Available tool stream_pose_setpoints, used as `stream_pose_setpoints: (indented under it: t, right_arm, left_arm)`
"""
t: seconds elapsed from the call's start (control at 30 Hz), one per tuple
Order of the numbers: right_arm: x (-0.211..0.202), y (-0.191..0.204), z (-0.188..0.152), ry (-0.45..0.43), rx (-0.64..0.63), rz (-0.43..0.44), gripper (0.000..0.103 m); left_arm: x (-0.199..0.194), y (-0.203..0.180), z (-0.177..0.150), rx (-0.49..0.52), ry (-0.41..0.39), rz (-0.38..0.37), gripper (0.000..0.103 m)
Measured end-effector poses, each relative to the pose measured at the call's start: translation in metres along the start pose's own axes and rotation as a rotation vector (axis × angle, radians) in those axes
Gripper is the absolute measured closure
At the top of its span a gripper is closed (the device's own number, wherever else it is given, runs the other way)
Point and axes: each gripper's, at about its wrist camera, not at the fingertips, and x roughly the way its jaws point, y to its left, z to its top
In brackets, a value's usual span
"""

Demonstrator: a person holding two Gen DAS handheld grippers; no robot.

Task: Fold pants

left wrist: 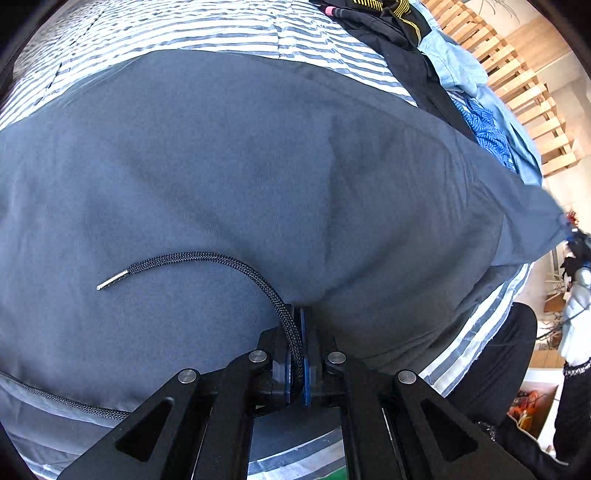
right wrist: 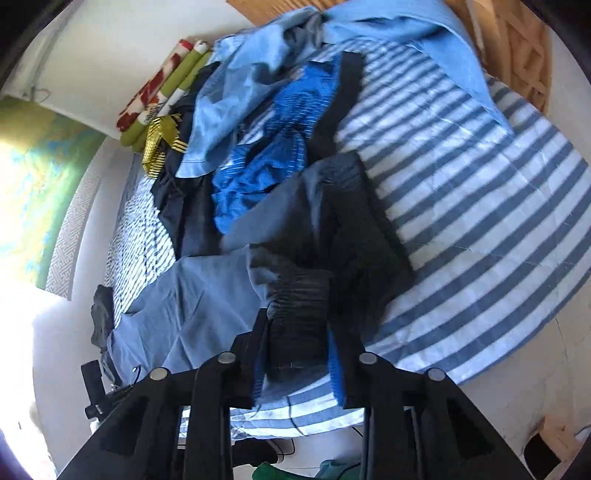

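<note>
Grey-blue pants (left wrist: 207, 177) lie spread on a blue-and-white striped bed sheet (left wrist: 207, 29). My left gripper (left wrist: 298, 314) is shut at their near edge, with the black drawstring (left wrist: 236, 263) running in between its blue pads. The cord's metal tip (left wrist: 110, 283) rests on the cloth to the left. In the right wrist view the pants (right wrist: 207, 295) lie crumpled, and their dark gathered waistband (right wrist: 299, 295) fills the gap of my right gripper (right wrist: 295, 321), pressed between both fingers. In the left wrist view the pants' far right corner (left wrist: 554, 218) is pulled up taut.
A heap of clothes lies beyond the pants: a light blue shirt (right wrist: 258, 81), a bright blue patterned garment (right wrist: 266, 173) and a black one with yellow trim (right wrist: 166, 147). Wooden slats (left wrist: 517, 85) border the bed. A person's dark-clad leg (left wrist: 495, 354) stands at the bed's edge.
</note>
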Motion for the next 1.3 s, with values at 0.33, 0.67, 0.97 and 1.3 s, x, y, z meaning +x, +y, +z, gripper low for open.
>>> stream_pose_setpoints:
  t: [0.33, 0.67, 0.97, 1.3]
  right_arm:
    - [0.023, 0.016, -0.037, 0.082, -0.571, -0.462, 0.069]
    - [0.009, -0.026, 0.02, -0.029, -0.197, -0.183, 0.068]
    - [0.06, -0.018, 0.039, 0.045, -0.185, -0.158, 0.095]
    - [0.03, -0.01, 0.056, -0.093, -0.201, -0.149, 0.101]
  left_arm:
    - [-0.001, -0.005, 0.007, 0.021, 0.006, 0.016, 0.1]
    - [-0.005, 0.002, 0.007, 0.029, 0.017, 0.038, 0.1]
    - [-0.009, 0.009, 0.001, 0.028, 0.025, 0.039, 0.1]
    - [-0.007, 0.003, -0.005, 0.02, 0.015, 0.037, 0.1]
